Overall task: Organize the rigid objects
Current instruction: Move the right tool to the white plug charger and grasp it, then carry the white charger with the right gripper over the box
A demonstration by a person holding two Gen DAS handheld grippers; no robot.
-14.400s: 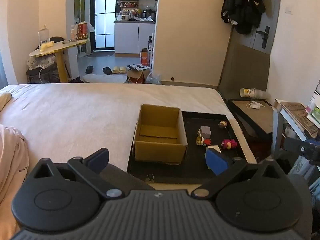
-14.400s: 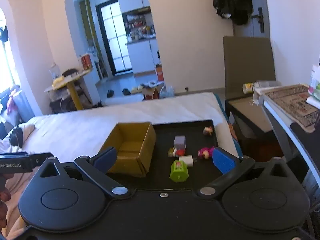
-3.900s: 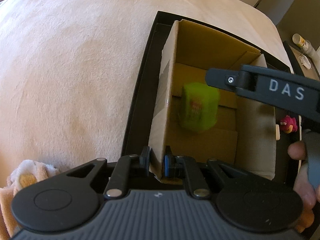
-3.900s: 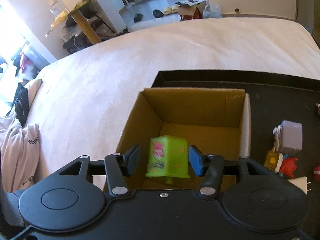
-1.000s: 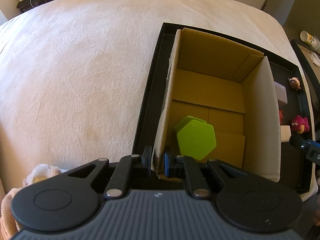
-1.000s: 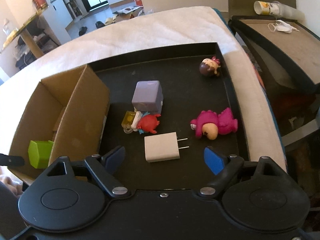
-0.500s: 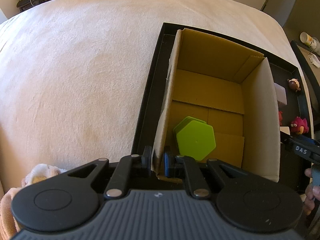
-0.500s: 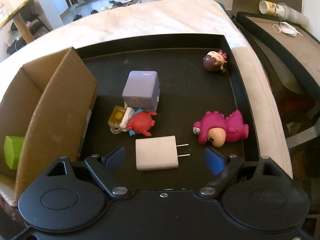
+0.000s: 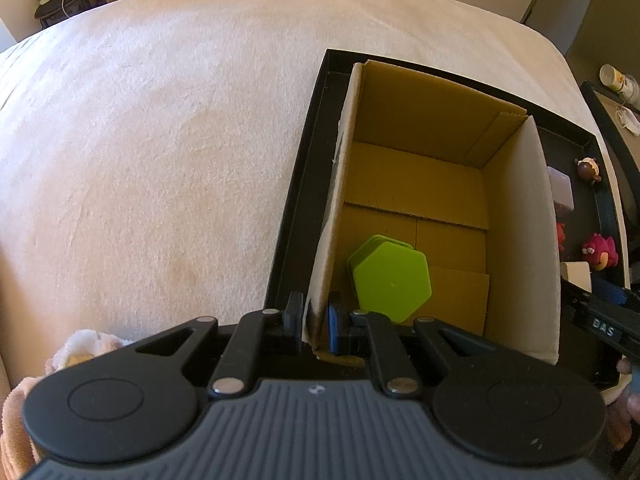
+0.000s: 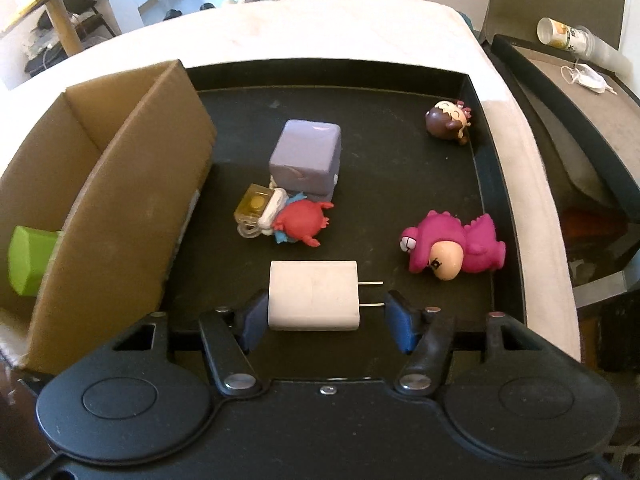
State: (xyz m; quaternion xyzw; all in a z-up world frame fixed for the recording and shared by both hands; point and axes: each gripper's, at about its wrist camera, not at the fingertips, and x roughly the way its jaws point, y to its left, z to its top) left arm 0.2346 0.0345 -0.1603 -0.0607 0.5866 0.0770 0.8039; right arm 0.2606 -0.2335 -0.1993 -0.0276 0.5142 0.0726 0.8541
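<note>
My left gripper (image 9: 314, 322) is shut on the near wall of the open cardboard box (image 9: 420, 120), which stands in the black tray (image 9: 296, 184). A green hexagonal container (image 9: 392, 280) lies inside the box. My right gripper (image 10: 326, 316) is low over the tray (image 10: 400, 168), its jaws closing around a white plug charger (image 10: 312, 300) that lies flat between them. The left pad is at the charger's side and the right pad is at the prong tips. In the right wrist view the box (image 10: 120, 184) is to the left.
Loose on the tray are a purple cube (image 10: 306, 156), a red crab toy (image 10: 300, 222) beside a yellow block (image 10: 254, 202), a pink dinosaur (image 10: 452, 248) and a brown-haired doll head (image 10: 446, 116). The tray lies on a cream bedspread (image 9: 160, 160). A dark side table (image 10: 560, 80) stands to the right.
My right gripper has come down and forward over the white charger, and its jaws have narrowed around it. The left gripper and the box have stayed put.
</note>
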